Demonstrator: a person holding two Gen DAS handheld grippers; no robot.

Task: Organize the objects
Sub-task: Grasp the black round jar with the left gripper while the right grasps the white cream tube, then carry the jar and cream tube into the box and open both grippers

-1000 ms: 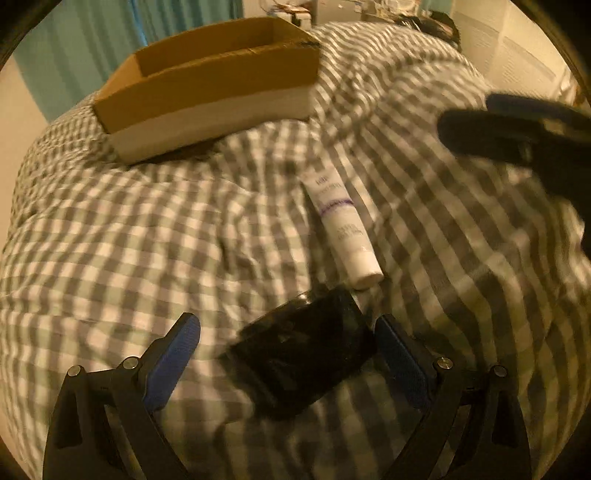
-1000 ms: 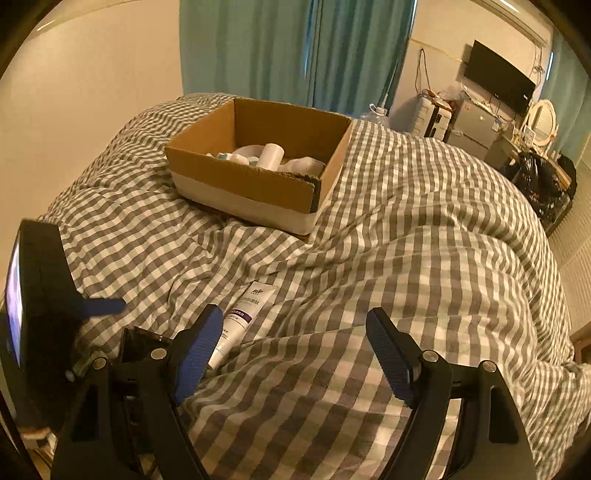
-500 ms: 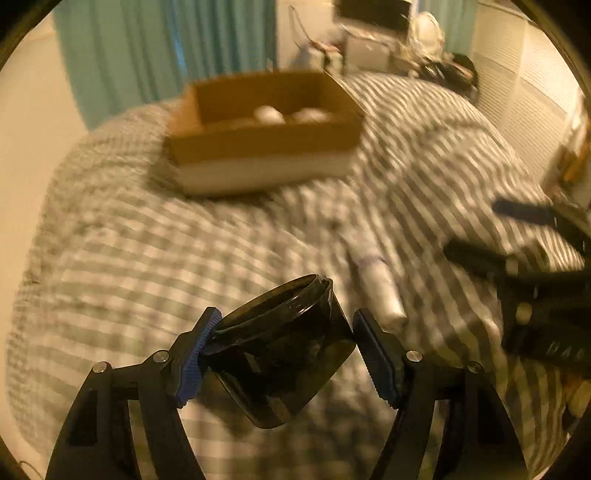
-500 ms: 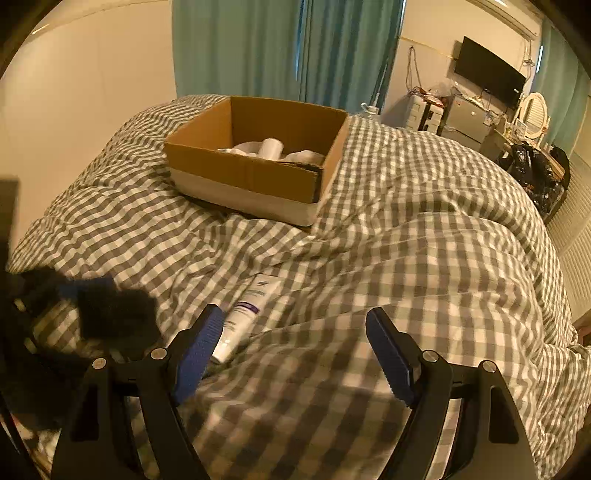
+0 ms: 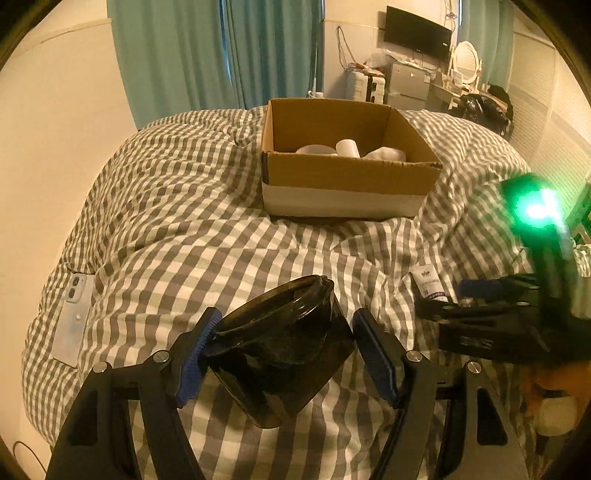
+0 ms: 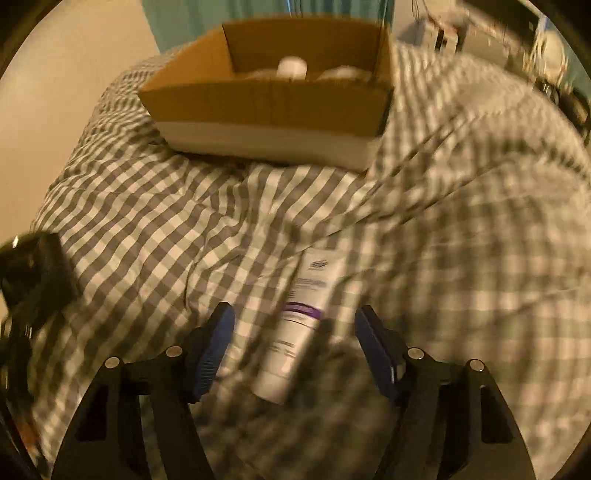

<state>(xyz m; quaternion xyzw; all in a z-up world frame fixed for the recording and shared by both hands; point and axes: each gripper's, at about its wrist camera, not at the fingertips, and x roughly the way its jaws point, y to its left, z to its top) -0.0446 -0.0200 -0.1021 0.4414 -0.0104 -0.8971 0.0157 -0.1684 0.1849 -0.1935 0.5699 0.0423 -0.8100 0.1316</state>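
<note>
My left gripper [image 5: 286,345] is shut on a dark translucent jar [image 5: 280,350] and holds it tilted above the checked bedcover. A cardboard box [image 5: 347,173] with several white items inside sits ahead on the bed; it also shows in the right wrist view [image 6: 273,99]. My right gripper [image 6: 293,350] is open, its fingers on either side of a white tube with a purple band [image 6: 295,325] that lies on the cover. The tube's end [image 5: 428,282] and the right gripper [image 5: 491,317] show at the right of the left wrist view.
A white phone [image 5: 72,319] lies at the bed's left edge. Teal curtains [image 5: 221,55] and a wall stand behind the bed. A desk with clutter and a TV [image 5: 417,24] are at the back right. The left gripper with the jar [image 6: 33,269] shows at the left.
My left gripper closed on the jar and lifted it off the bed, now facing the box. My right gripper dropped down and moved over the white tube, which now lies between its fingers.
</note>
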